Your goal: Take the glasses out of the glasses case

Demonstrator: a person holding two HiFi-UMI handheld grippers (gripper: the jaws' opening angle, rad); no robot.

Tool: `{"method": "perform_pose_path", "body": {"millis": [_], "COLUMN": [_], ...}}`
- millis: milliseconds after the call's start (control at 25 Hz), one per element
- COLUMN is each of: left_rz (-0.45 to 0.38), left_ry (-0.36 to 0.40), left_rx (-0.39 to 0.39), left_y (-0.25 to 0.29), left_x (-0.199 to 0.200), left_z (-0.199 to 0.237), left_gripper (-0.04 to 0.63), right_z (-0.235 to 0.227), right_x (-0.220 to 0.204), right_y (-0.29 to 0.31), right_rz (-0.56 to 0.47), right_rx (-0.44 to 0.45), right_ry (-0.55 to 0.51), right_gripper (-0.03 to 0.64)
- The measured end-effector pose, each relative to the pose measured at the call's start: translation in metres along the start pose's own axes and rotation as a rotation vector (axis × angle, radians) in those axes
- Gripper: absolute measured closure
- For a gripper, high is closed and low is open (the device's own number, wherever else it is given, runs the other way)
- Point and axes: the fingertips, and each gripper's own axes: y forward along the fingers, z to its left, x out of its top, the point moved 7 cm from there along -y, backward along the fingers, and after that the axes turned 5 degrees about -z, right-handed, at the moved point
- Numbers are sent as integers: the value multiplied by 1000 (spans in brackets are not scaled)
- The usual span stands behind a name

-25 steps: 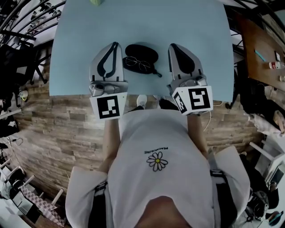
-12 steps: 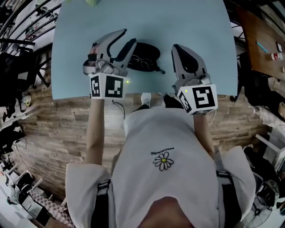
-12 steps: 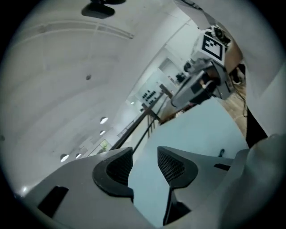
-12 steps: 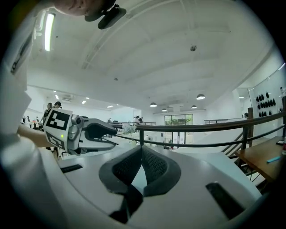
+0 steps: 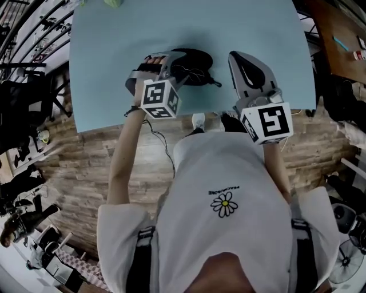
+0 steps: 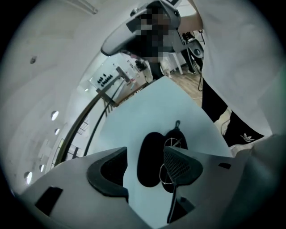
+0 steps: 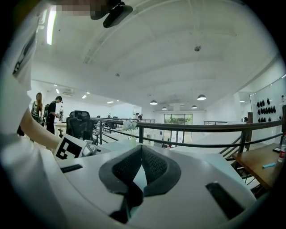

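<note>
A black glasses case [image 5: 197,56] lies open on the light blue table [image 5: 114,57], with thin wire-framed glasses [image 5: 191,72] in its near half. My left gripper [image 5: 170,66] tilts down over the case's left end. In the left gripper view its jaws are opening and stand wide apart, with the case [image 6: 149,159] and glasses [image 6: 172,143] on the table beyond the gap [image 6: 145,167]; the pads touch nothing. My right gripper [image 5: 251,77] stays to the right of the case, held about level. Its jaws [image 7: 141,156] are shut with nothing between them.
The table's near edge [image 5: 189,117] runs just under both grippers. A green object [image 5: 114,3] sits at the far edge. A brown wooden table [image 5: 337,34] stands to the right, and a black railing [image 7: 201,127] runs behind.
My left gripper has dropped and rolled from upright beside the case to tilted down over its left end, and its jaws have gone from shut to wide. The right gripper has held still.
</note>
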Motion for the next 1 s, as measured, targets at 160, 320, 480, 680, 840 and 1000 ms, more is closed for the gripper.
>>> {"method": "perform_pose_path", "body": {"millis": [160, 320, 480, 680, 840, 1000], "left_rz": [66, 131, 159, 118, 133, 156], "left_ry": [15, 20, 2, -80, -91, -67], "left_rx": [-126, -219, -253, -366, -436, -478], "left_y": [23, 45, 60, 67, 73, 76], "left_x": [-15, -29, -39, -39, -42, -44], "left_z": [-23, -39, -41, -36, -30, -27], "left_gripper": [337, 336, 337, 337, 344, 359], "right_z": [7, 10, 10, 7, 5, 10], "right_x": [-4, -7, -11, -13, -16, -19], "right_y": [0, -1, -3, -6, -5, 0], "right_rz": [24, 33, 54, 64, 59, 75], "right_rx": [19, 23, 16, 23, 30, 43], "right_ry": [-12, -15, -21, -37, -51, -64], "right_gripper": [607, 607, 607, 607, 607, 607]}}
